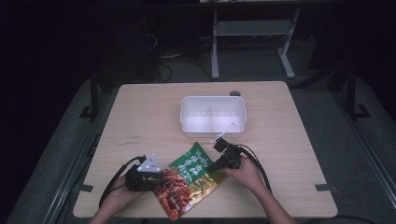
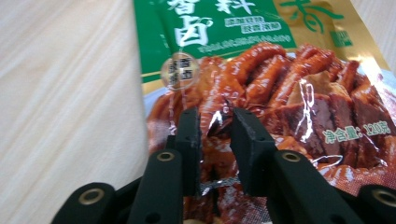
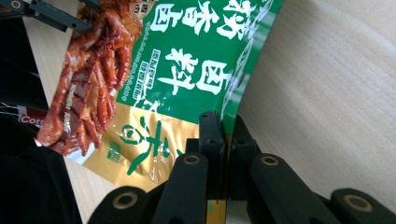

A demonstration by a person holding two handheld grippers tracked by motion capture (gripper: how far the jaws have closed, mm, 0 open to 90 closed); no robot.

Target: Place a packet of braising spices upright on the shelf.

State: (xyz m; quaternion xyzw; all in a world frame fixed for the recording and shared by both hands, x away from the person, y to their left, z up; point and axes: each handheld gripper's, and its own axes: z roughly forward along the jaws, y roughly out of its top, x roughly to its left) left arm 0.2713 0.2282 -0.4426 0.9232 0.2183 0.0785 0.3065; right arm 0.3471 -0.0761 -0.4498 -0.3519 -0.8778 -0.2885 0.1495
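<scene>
A green, gold and red snack packet (image 1: 189,179) lies near the table's front edge, between my two hands. My right gripper (image 1: 215,164) is at its right edge. In the right gripper view the jaws (image 3: 223,122) are pinched tight on the edge of the packet (image 3: 187,60), which is lifted off the wood there. My left gripper (image 1: 156,179) is at the packet's left, red end. In the left gripper view its jaws (image 2: 217,119) stand a little apart, with a crinkled ridge of the packet (image 2: 261,60) between them and the pads not pressing on it.
A white two-compartment container (image 1: 212,116) stands at the table's middle, beyond the packet. A small dark round thing (image 1: 235,93) lies at the far edge behind it. Bare wood of the table (image 1: 140,116) stretches left and right of the container.
</scene>
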